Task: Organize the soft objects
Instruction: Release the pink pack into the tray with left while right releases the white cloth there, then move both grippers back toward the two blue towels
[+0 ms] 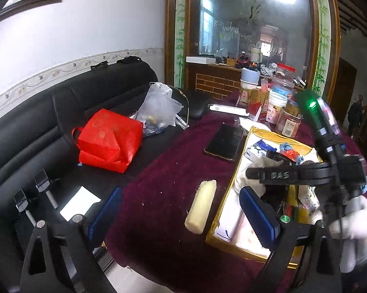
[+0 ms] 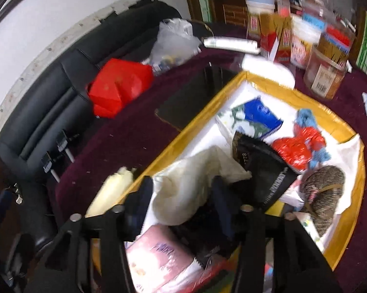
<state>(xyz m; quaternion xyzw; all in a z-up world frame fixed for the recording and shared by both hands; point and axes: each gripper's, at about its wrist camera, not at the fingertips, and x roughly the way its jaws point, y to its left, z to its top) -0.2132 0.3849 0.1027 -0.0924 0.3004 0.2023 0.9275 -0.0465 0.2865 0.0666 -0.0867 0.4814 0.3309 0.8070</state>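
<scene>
The gold box (image 2: 254, 79) on the dark red tablecloth (image 1: 163, 171) already held most of the soft things: a white cloth (image 2: 190, 183), a blue packet (image 2: 261, 116), a red-and-blue bundle (image 2: 302, 146), a black pouch (image 2: 263, 168), a woven brown piece (image 2: 324, 188) and a pink pack (image 2: 159, 254). One pale yellow roll (image 1: 201, 207) lay outside, just beside the box's left wall, so by my reckoning that was what remained. The right gripper (image 2: 181, 205) hung over the box, its jaws partly apart on either side of the white cloth without clearly pressing it. The left gripper (image 1: 181, 217) stood wide and empty, the roll lying ahead between its blue pads (image 1: 257, 217). Only the left view showed the white-gloved hand (image 1: 354, 229) on the right tool; only the right view looked down into the box's far corners, though blurred.
</scene>
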